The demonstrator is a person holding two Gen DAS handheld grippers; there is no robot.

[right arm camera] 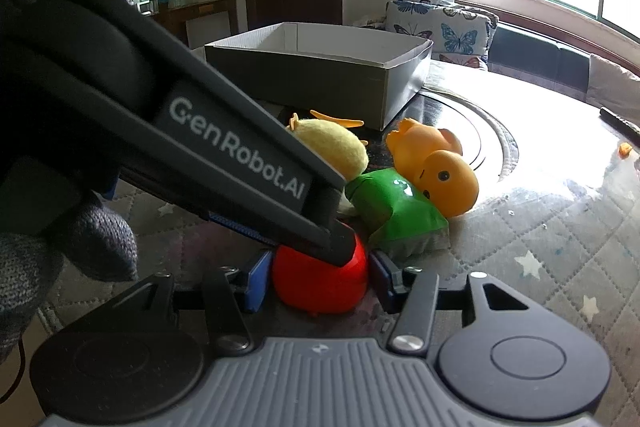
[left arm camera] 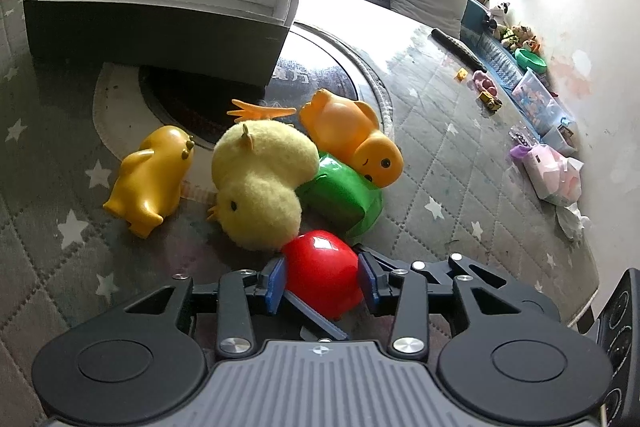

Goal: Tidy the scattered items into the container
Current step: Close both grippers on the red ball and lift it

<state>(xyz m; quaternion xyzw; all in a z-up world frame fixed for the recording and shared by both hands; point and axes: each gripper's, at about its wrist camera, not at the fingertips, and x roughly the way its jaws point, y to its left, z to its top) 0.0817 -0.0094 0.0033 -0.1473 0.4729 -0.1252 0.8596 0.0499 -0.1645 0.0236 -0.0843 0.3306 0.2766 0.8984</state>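
Two hand-held tongs converge on a red toy (left arm camera: 322, 273) lying on a star-patterned quilted mat (left arm camera: 460, 163), at the near edge of a toy pile. The left tongs (left arm camera: 322, 281) straddle it, blue pads (left arm camera: 276, 281) at or just off its flanks; whether they are clenched on it cannot be told. In the right wrist view the right tongs (right arm camera: 316, 285) bracket the same toy (right arm camera: 320, 279), released, pads apart from it, while the left tool's dark arm lies across the top.

Behind lie a fluffy yellow chick (left arm camera: 260, 183), touching the red toy, a green block (left arm camera: 344, 193), an orange rubber duck (left arm camera: 352, 135) resting on the block, and a yellow figure (left arm camera: 150, 177) apart to the left. The open grey box (left arm camera: 160, 7) stands beyond the pile, apparently empty.

Done well, one tool alone should grip: squeeze low across the round body, lift straight up clear of the chick, then carry over the near wall of the box. A smooth, curved toy may squirt out if pinched high.
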